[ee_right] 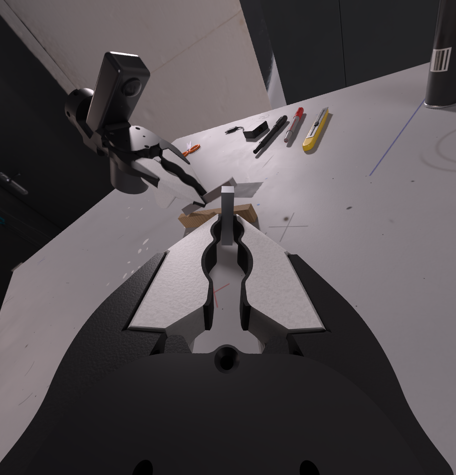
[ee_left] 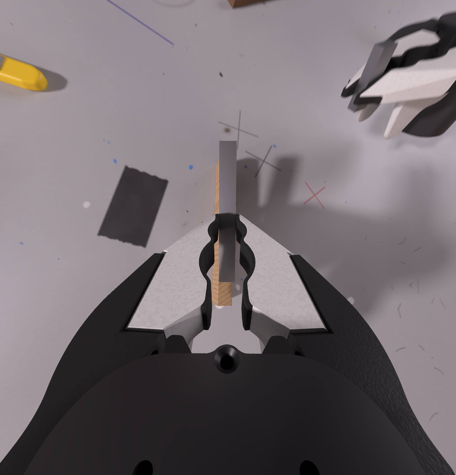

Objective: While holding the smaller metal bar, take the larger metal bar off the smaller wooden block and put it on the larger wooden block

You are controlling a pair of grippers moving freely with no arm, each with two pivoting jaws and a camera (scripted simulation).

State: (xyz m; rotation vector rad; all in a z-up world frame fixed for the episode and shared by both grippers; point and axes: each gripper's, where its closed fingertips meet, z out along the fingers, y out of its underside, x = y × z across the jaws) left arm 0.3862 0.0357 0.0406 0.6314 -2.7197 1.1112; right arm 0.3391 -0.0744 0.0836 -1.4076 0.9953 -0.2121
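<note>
My left gripper (ee_left: pixel 227 216) is shut on the larger grey metal bar (ee_left: pixel 227 180). It holds the bar lengthwise just over the smaller wooden block (ee_left: pixel 223 293), whose near end shows between the fingers. In the right wrist view the left gripper (ee_right: pixel 200 199) holds this bar (ee_right: pixel 216 194) tilted above the block (ee_right: pixel 193 218). My right gripper (ee_right: pixel 227 218) is shut on the smaller metal bar (ee_right: pixel 227 205), upright at its fingertips. It shows at the upper right of the left wrist view (ee_left: pixel 350 97) with that bar (ee_left: pixel 373 72). A brown wooden corner (ee_left: pixel 247 2) at the top edge may be the larger block.
A yellow utility knife (ee_right: pixel 315 129) lies at the far side and also shows in the left wrist view (ee_left: pixel 21 74). Beside it are two pens (ee_right: pixel 270 133), a small black device (ee_right: pixel 256 129) and orange scissors (ee_right: pixel 192 149). A black can (ee_right: pixel 445 64) stands far right. A black tape patch (ee_left: pixel 133 205) lies left.
</note>
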